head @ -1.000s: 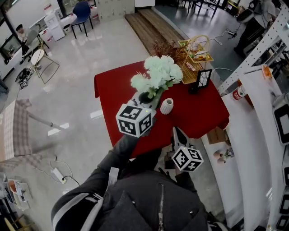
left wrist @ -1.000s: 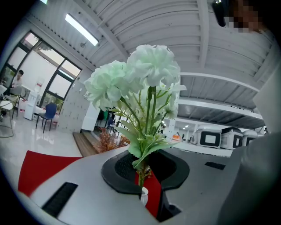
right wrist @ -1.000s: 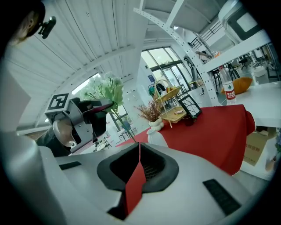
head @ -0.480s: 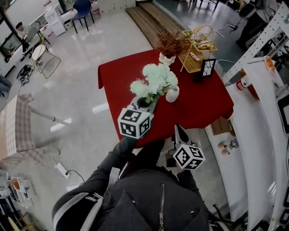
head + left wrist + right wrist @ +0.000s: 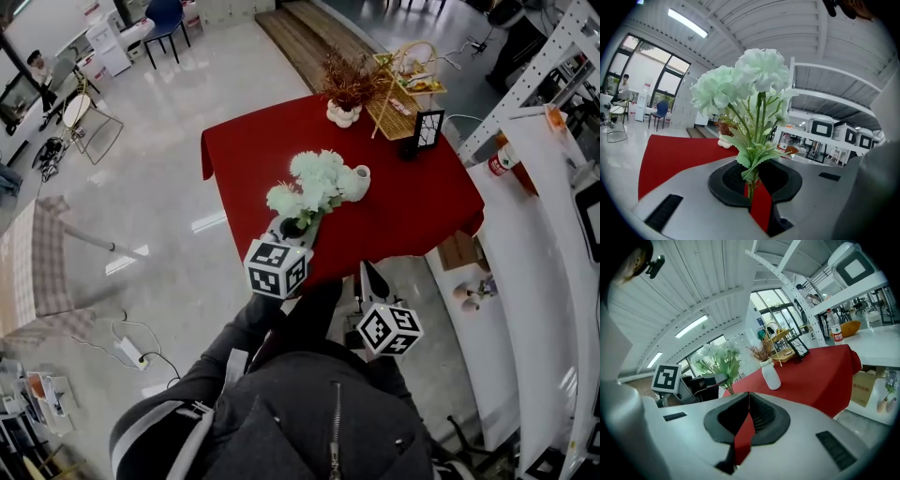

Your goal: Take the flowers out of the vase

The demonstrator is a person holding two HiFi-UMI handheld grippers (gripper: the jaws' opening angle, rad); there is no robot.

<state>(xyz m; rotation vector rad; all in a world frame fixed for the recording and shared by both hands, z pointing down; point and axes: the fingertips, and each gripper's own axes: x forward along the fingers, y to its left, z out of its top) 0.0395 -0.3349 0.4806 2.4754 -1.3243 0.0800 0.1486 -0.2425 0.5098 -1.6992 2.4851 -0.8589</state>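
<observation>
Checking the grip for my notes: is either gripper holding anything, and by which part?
The left gripper holds the pale green flowers, pinched low on their stems. The right gripper is shut, holding nothing.

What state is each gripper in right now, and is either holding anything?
Left gripper: closed on the stems of the flowers.
Right gripper: closed, nothing between its jaws.
</observation>
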